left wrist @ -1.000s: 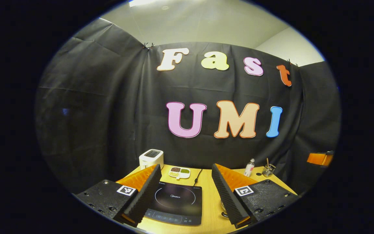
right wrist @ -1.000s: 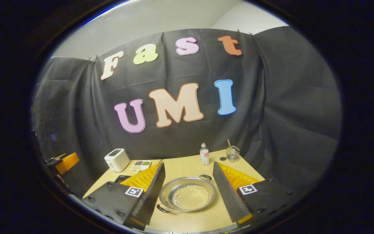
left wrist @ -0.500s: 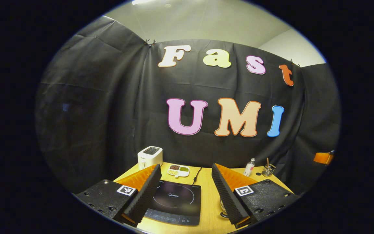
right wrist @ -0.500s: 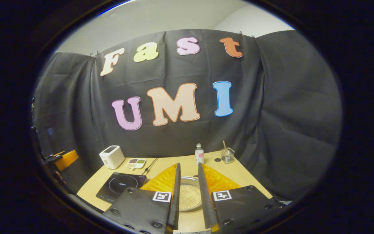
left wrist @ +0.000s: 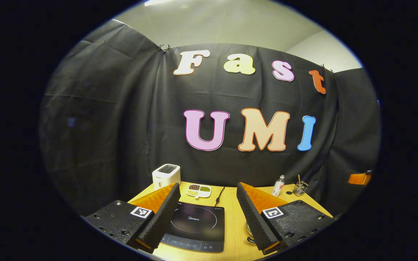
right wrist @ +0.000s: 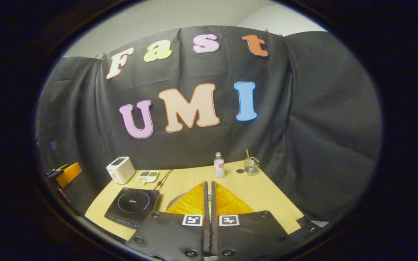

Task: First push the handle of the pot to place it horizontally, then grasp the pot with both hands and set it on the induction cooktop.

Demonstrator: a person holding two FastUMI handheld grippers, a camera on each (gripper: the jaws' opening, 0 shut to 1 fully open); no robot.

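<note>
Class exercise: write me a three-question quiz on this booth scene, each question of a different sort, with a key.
1. True or false: the right gripper has its jaws wide apart.
2. What sits on the table just left of the divided snack dish: A bottle, B toaster, C glass?
3. Fill in: the left gripper, jaws spread, hangs over the black ____.

Key
1. False; they are closed together, with the pot partly hidden behind them.
2. B, the toaster.
3. Cooktop.
</note>
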